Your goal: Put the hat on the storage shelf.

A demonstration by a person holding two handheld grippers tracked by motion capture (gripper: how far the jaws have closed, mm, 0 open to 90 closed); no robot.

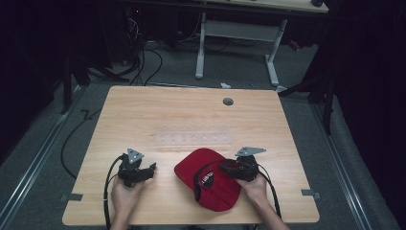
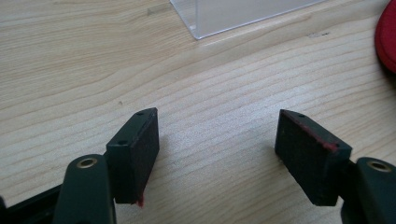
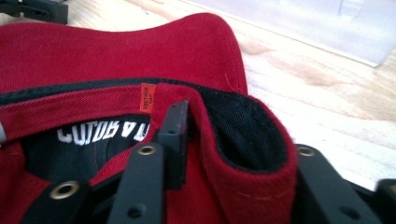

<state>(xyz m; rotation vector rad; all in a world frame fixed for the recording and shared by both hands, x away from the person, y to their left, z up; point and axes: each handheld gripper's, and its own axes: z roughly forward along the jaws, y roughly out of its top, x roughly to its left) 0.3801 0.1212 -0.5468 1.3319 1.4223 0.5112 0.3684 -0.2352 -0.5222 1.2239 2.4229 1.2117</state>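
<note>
A red cap lies upside down near the table's front edge, its black lining and white lettering showing. My right gripper reaches into it from the right. In the right gripper view a bulging fold of the cap's rim sits between the jaws of the right gripper, with one pad pressed against the fabric and the other hidden behind the fold. My left gripper rests to the left of the cap, apart from it. The left gripper stands open over bare wood, and the cap's edge shows at far right.
A clear plastic rack lies flat across the middle of the wooden table, just beyond the cap. A grey round plug sits in the tabletop farther back. Another desk frame and cables stand on the floor behind.
</note>
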